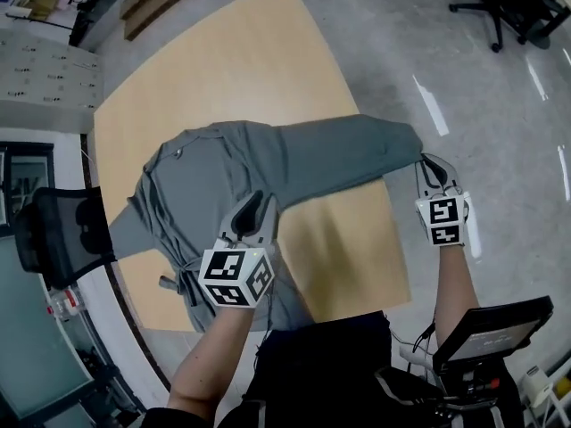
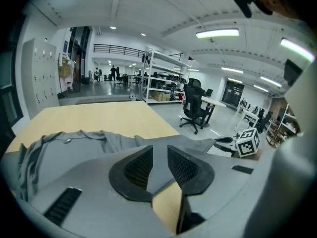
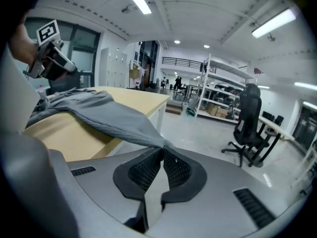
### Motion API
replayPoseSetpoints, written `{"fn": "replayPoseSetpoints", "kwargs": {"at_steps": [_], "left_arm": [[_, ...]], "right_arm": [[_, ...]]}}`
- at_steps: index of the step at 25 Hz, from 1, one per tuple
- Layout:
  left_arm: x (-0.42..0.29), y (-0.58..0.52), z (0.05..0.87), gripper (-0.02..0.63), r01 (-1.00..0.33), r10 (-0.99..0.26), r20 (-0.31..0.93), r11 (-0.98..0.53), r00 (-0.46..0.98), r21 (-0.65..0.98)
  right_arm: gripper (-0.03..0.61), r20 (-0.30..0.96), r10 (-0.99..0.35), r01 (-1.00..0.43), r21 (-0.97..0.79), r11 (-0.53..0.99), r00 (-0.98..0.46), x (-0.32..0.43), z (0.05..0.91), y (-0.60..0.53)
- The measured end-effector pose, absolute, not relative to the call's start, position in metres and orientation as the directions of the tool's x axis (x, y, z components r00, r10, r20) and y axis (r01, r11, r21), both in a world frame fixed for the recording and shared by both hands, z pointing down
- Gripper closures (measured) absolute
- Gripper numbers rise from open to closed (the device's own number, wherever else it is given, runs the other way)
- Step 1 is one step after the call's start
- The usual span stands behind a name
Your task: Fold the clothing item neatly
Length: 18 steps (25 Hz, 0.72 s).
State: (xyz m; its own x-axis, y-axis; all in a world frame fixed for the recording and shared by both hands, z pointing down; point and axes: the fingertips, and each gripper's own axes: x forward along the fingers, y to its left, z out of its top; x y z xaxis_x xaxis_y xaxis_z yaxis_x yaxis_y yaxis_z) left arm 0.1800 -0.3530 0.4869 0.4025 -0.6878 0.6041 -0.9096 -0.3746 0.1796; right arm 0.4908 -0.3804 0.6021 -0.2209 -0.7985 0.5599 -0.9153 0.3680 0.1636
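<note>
- Garment (image 1: 223,176), grey, lies spread on the bench (image 1: 241,61); its sleeve (image 1: 348,154) stretches out past the bench's right edge.
- Right hand-held gripper (image 1: 430,163): jaws closed tight on the sleeve's end, holding it off the bench.
- Left hand-held gripper (image 1: 254,201): jaws nearly together on a pinch of the body's cloth, near the front edge.
- To do the step well, I judge the 2 grips should keep the cloth taut while the sleeve goes across the body. The left should anchor the fold line, and the sleeve should lie flat before release.
- No brand or label shows; the marker cubes (image 1: 236,276) carry only black-and-white squares.
</note>
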Motion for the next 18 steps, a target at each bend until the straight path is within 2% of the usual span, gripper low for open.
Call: {"fn": "replayPoseSetpoints", "kwargs": {"at_steps": [4, 8, 13, 18], "left_arm": [[0.114, -0.340, 0.462, 0.541, -0.934, -0.775, 0.522, -0.309, 0.355, 0.177], [0.036, -0.307, 0.442, 0.541, -0.949, -0.834, 0.457, -0.238, 0.309, 0.206], [-0.064, -0.252, 0.426, 0.541, -0.957, -0.873, 0.404, -0.200, 0.272, 0.212], [-0.172, -0.201, 0.421, 0.541, -0.965, -0.912, 0.372, -0.079, 0.170, 0.249]], "right_arm": [[0.554, 0.499, -0.861, -0.897, 0.330, 0.293, -0.098, 0.490, 0.537, -0.399], [0.554, 0.426, -0.904, -0.833, 0.486, 0.265, -0.039, 0.449, 0.470, -0.413], [0.554, 0.375, -0.926, -0.728, 0.622, 0.289, -0.047, 0.344, 0.417, -0.421], [0.554, 0.383, -0.914, -0.643, 0.667, 0.375, -0.136, 0.204, 0.408, -0.441]]}}
